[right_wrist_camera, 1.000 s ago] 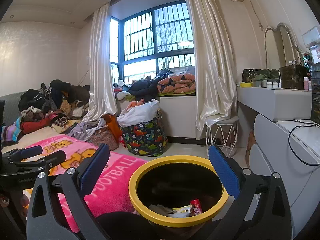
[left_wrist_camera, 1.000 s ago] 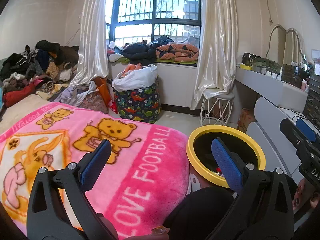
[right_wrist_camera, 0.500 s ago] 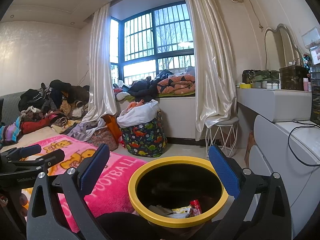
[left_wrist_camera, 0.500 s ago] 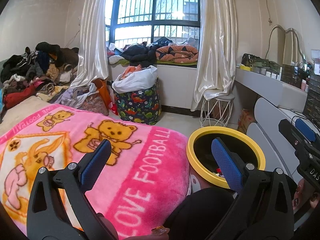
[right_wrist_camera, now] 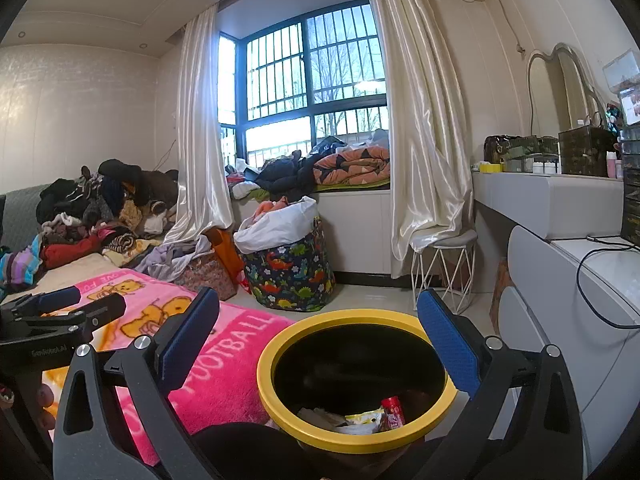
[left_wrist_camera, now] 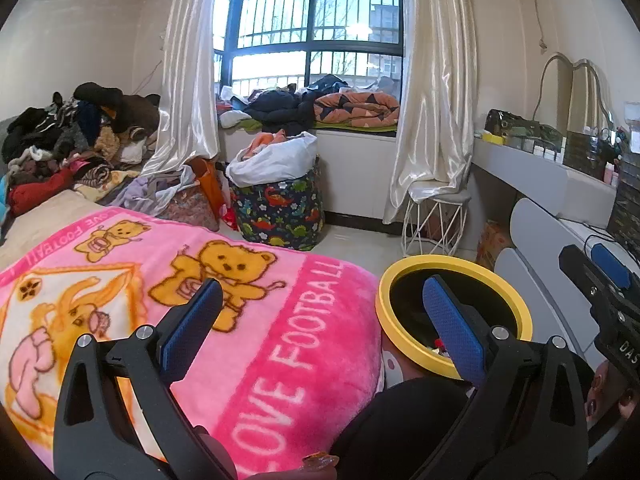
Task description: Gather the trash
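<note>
We hold both tools wide open and empty, the right tool [right_wrist_camera: 316, 344] directly above the yellow-rimmed bin [right_wrist_camera: 320, 436] holding wrappers [right_wrist_camera: 362, 420], the left tool [left_wrist_camera: 320, 328] over the pink blanket [left_wrist_camera: 280, 320].

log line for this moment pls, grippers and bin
left gripper: open, empty, over pink blanket | right gripper: open, empty, above yellow-rimmed bin | bin: wrappers inside

Bin contents partly hidden

Yellow-rimmed bin [right_wrist_camera: 276, 394]: wrappers [right_wrist_camera: 362, 420] half behind near rim, unreadable. Far-right dresser jars [right_wrist_camera: 544, 167] too small to identify.
</note>
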### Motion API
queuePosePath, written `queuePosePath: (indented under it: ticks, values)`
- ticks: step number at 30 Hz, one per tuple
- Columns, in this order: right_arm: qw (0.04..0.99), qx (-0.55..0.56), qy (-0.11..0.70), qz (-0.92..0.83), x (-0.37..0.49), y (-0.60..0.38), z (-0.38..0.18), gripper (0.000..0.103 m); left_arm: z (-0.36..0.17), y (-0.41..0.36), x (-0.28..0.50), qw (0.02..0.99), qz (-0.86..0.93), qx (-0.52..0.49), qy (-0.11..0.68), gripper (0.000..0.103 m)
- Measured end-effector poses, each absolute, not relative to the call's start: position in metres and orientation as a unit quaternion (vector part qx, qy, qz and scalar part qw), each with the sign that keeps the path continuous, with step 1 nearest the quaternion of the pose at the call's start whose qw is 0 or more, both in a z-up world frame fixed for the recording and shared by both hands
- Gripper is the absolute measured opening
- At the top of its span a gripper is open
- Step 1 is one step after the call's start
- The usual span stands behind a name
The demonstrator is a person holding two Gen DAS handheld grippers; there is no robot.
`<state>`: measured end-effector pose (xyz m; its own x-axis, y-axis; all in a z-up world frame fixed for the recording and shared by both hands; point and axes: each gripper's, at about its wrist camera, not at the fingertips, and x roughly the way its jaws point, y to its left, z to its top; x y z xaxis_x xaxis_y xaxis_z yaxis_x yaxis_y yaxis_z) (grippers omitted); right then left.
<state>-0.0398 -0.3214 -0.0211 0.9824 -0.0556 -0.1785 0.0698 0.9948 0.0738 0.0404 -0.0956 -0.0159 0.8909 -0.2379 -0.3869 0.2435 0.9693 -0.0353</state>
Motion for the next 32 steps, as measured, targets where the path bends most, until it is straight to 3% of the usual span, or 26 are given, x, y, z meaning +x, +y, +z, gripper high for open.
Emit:
queuePosePath:
  ticks: [15, 21, 28, 32]
  values:
    - [0.995, 0.041, 0.088, -0.026, -0.036, -0.323, -0.024, 0.097, -0.017, -0.097, 0.037, 0.971, -0.118, 0.009, 0.210, 0.092]
    - [0.994, 0.042, 0.092, 0.031, -0.022, -0.301, -0.011, 0.097, -0.013, -0.060, 0.031, 0.973, -0.081, -0.008, 0.218, 0.092]
    - [0.965, 0.020, 0.136, 0.224, 0.017, -0.198, 0.012, 0.097, -0.016, 0.078, 0.014, 0.958, 0.064, -0.106, 0.260, 0.092]
    - [0.877, -0.006, 0.239, 0.416, 0.051, -0.071, 0.010, 0.097, -0.033, 0.194, -0.021, 0.912, 0.239, -0.148, 0.298, 0.092]
